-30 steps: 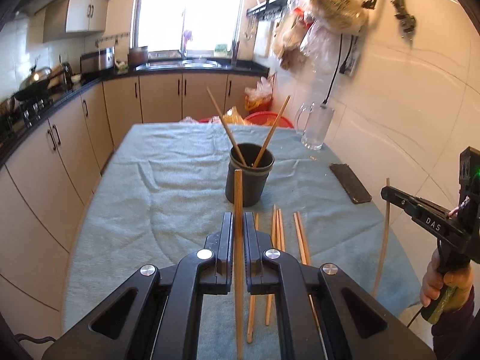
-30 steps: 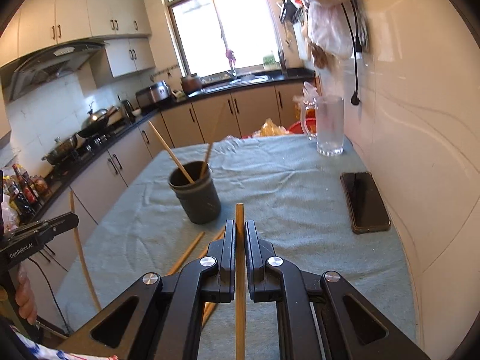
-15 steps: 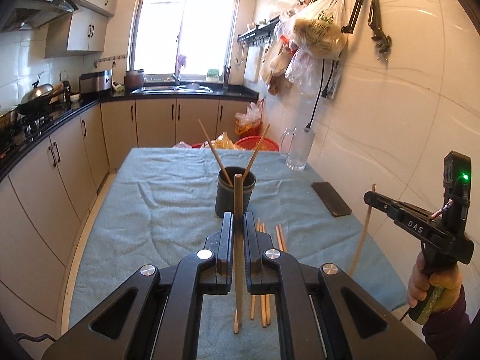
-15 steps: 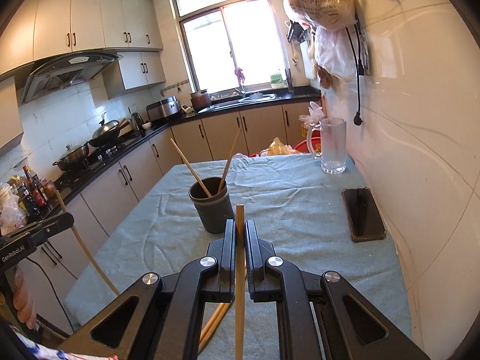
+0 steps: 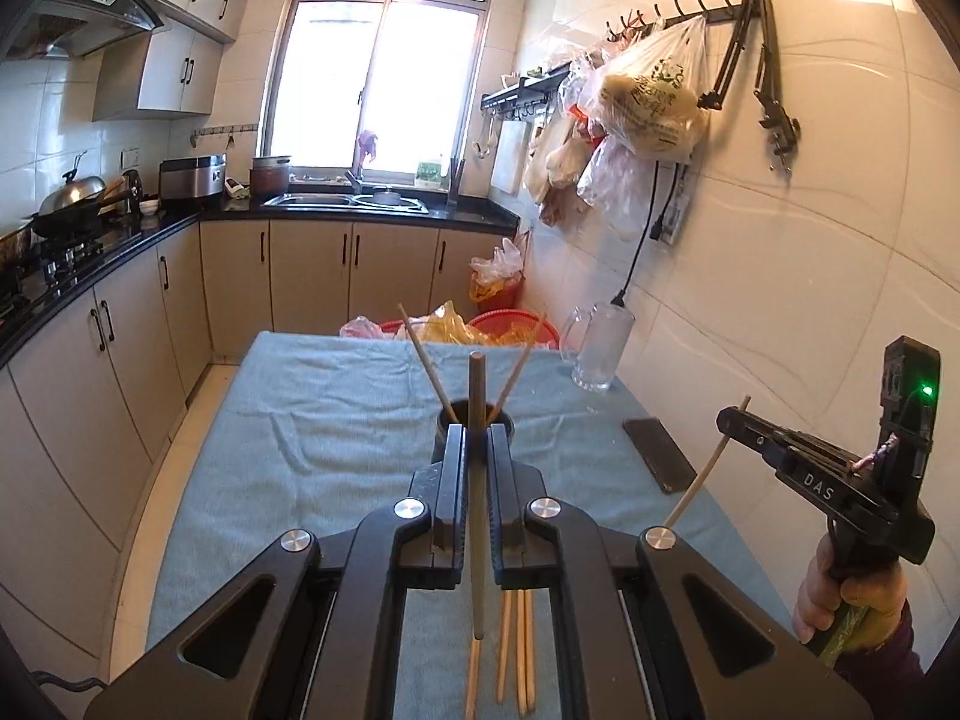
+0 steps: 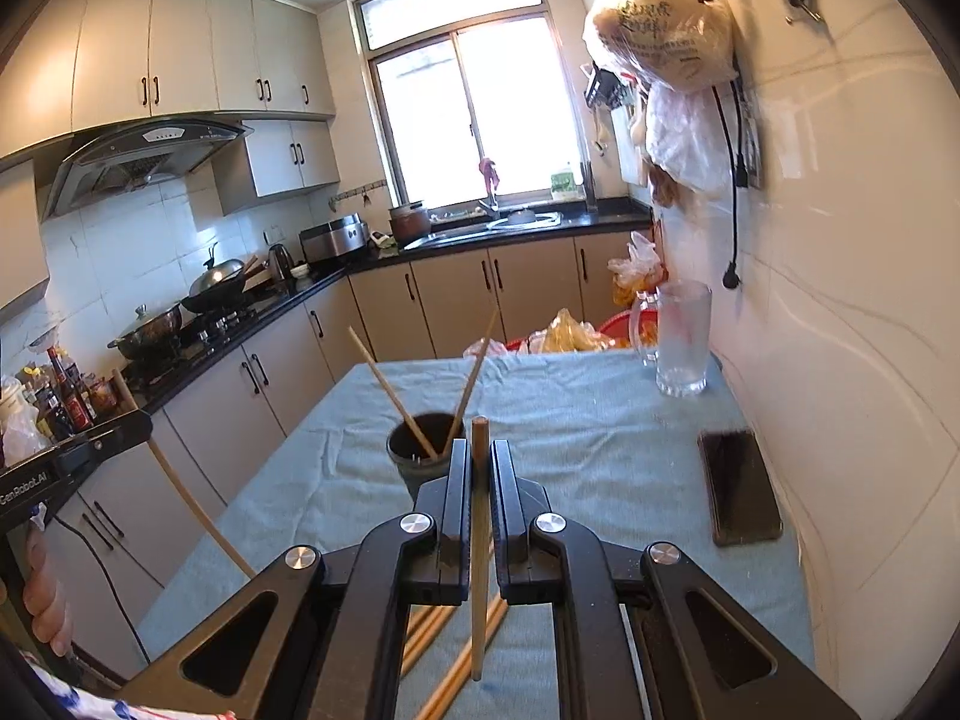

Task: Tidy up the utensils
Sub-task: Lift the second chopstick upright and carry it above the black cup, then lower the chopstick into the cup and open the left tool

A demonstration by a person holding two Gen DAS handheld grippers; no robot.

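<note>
We are holding one chopstick in each tool. The left tool [image 5: 477, 444] is clamped narrow on the left-hand chopstick [image 5: 477, 498], which is standing close to upright between the pads, its lower tip hanging clear of the cloth. The right tool [image 6: 479, 459] is gripping the right-hand chopstick [image 6: 479, 540] the same way, with about as much length below the pads as above.

Below the tools, the loose chopsticks [image 5: 516, 642] are lying together on the blue cloth of the desk [image 5: 312, 420], waiting for later passes. Just beyond them the dark holder cup [image 6: 420, 456] is standing upright near the middle of the desk, with two chopsticks [image 6: 393, 399] already leaning outward against its rim in a V.

For the step in hand, we are judging that each held stick needs its lower tip carried above the cup rim before we bring it over the opening. We are advising one tool at a time, since both are aiming at the same small mouth and the sticks could cross. We are aiming for the gap between the two leaning sticks and lowering until the tip is well inside before widening the pads, so the stick is not tipping out or knocking the cup.

Farther along the wall side, a dark phone [image 6: 741, 486] and a glass mug [image 6: 681, 339] are standing well apart from the cup, outside the working path.
</note>
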